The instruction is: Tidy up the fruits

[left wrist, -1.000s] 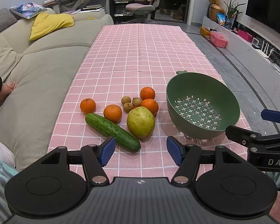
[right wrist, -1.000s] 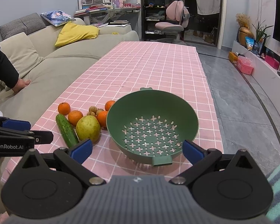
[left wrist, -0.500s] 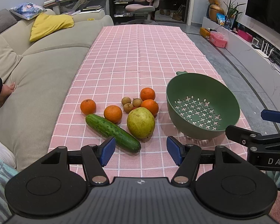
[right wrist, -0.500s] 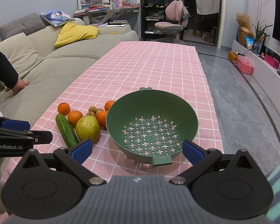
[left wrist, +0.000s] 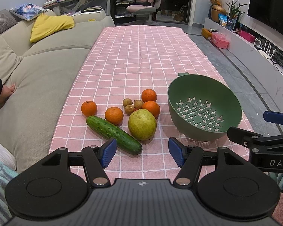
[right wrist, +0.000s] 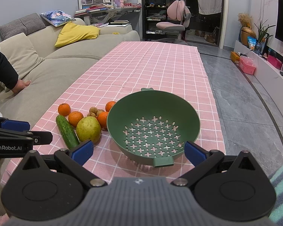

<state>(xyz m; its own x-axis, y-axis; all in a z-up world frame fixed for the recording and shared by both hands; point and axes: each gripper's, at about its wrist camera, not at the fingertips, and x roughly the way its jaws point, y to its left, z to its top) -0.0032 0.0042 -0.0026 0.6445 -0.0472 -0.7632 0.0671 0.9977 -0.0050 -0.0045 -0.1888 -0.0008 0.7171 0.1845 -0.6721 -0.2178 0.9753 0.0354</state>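
A green colander sits empty on the pink checked tablecloth. Left of it lie a yellow-green pear, a cucumber, several oranges and three small brown longans. My left gripper is open and empty, just short of the cucumber's near end and the pear. My right gripper is open and empty, its fingers either side of the colander's near handle.
A beige sofa runs along the table's left edge, with a person's hand resting on it. The table's right edge drops to a grey tiled floor. A TV cabinet stands at the far right.
Both grippers have crept slightly forward and up; the fruit and colander sit a little lower in view. Nothing was taken hold of or moved.
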